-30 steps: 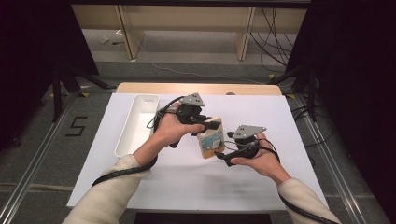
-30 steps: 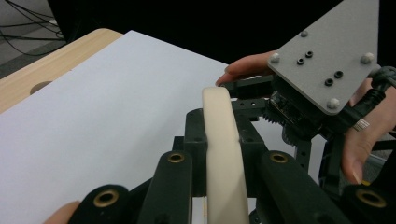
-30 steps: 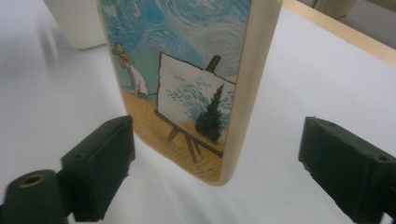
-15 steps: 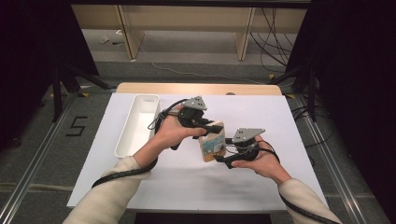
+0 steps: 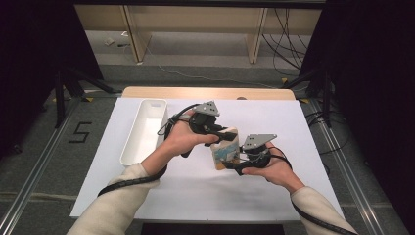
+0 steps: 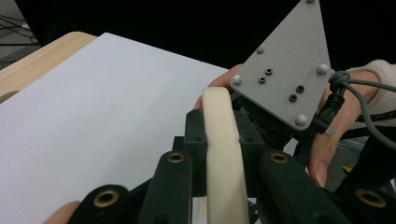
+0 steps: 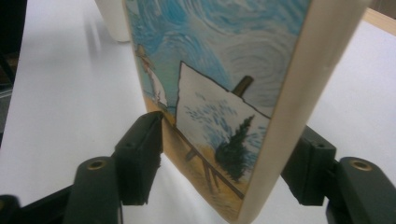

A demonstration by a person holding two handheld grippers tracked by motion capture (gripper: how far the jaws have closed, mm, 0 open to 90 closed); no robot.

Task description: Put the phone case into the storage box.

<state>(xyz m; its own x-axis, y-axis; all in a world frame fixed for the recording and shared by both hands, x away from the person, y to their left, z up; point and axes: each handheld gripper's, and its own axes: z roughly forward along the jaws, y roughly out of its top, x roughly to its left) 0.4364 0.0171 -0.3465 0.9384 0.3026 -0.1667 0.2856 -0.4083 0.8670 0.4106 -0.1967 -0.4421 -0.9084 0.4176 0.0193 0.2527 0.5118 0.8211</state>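
Observation:
A cream-edged case (image 5: 225, 149) with a painted blue-sky picture on its face stands upright over the white tabletop (image 5: 293, 122), held between both hands. My left gripper (image 5: 226, 137) comes in from the left and is shut on the case's upper rim (image 6: 224, 154), which runs up between its two black jaws. My right gripper (image 5: 235, 164) reaches in from the right at the case's lower end. Its jaws have just been closing, and the case (image 7: 224, 93) stands slanted between them. The left pad (image 7: 144, 154) is right beside the painted face, and the other jaw sits behind the cream edge.
A long white tray (image 5: 142, 132) lies at the left of the table, just beyond my left hand. Bare wood edges the table's far side (image 5: 205, 92). Cables trail from both grippers back along the forearms. Dark floor and shelving lie beyond.
The right gripper's jaws have narrowed around the lower end of the case. Both hands and the case have stayed where they were.

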